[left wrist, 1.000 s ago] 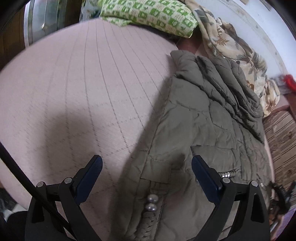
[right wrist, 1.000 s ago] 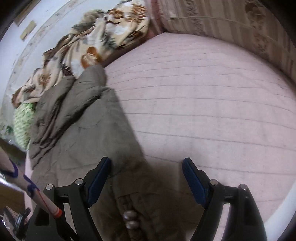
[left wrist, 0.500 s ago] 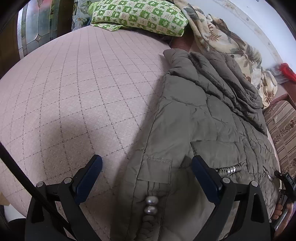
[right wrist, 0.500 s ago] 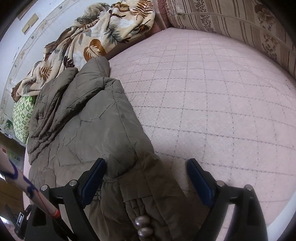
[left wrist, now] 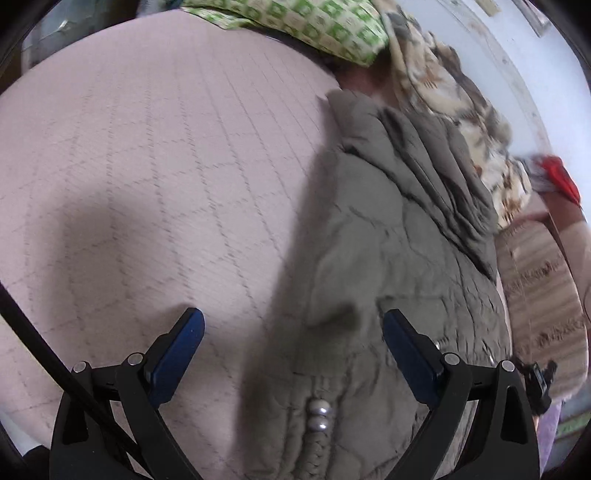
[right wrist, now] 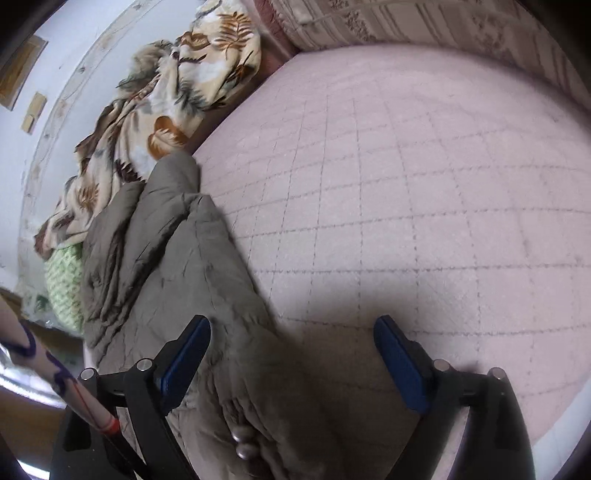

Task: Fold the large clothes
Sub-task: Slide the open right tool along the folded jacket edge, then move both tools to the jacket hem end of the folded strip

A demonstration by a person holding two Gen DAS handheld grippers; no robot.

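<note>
Here the jacket (left wrist: 388,258) runs lengthwise toward twelve o'clock, its hem between both wide-open, empty grippers: left gripper (left wrist: 293,332), right gripper (right wrist: 291,339).

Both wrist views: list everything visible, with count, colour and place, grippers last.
Jacket: one, olive quilted, lying lengthwise on the bed, with two metal snaps at its near hem.
Bed cover: one, pink with a diamond stitch pattern, under the jacket.
Blanket: one, cream with brown leaves, bunched at the far edge by the wall.
Pillow: one, green and white check, beside the blanket.
Cushion: one, beige striped, along the bed's edge.
Red item: one, near the wall, too blurred to identify.
Left gripper: black, blue pads, open over the jacket's hem.
Right gripper: same, open.
</note>
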